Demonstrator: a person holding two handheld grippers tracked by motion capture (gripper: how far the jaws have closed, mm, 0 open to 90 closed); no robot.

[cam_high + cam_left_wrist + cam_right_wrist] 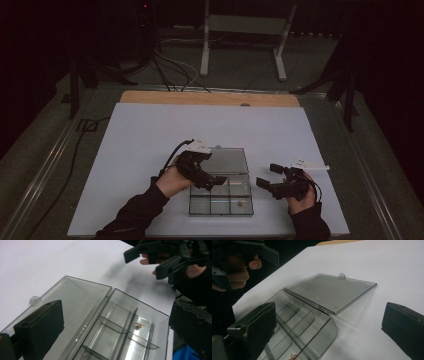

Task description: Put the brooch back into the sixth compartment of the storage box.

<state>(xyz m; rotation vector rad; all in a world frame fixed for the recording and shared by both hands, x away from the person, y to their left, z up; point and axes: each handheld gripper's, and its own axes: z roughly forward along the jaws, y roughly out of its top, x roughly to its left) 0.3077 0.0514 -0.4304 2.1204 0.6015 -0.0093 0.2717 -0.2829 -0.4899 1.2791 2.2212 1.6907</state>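
A clear plastic compartment box [196, 206] lies on the white sheet with its lid [227, 160] folded flat away from me. A small brownish item [239, 203] sits in one near-right compartment, also seen in the left gripper view [139, 326]. My left gripper [212, 184] hovers open over the box's left compartments; its jaws stand wide either side of the box [117, 315]. My right gripper [267, 175] is open just right of the box, apart from it. Its own view looks across the box [322, 340] and the lid [332, 291].
The white sheet [150, 140] covers most of the table, with a wooden edge [210, 97] at the back. Beyond stand a white metal frame [245, 30] and loose cables [170, 70] on the floor. Dark stands flank both sides.
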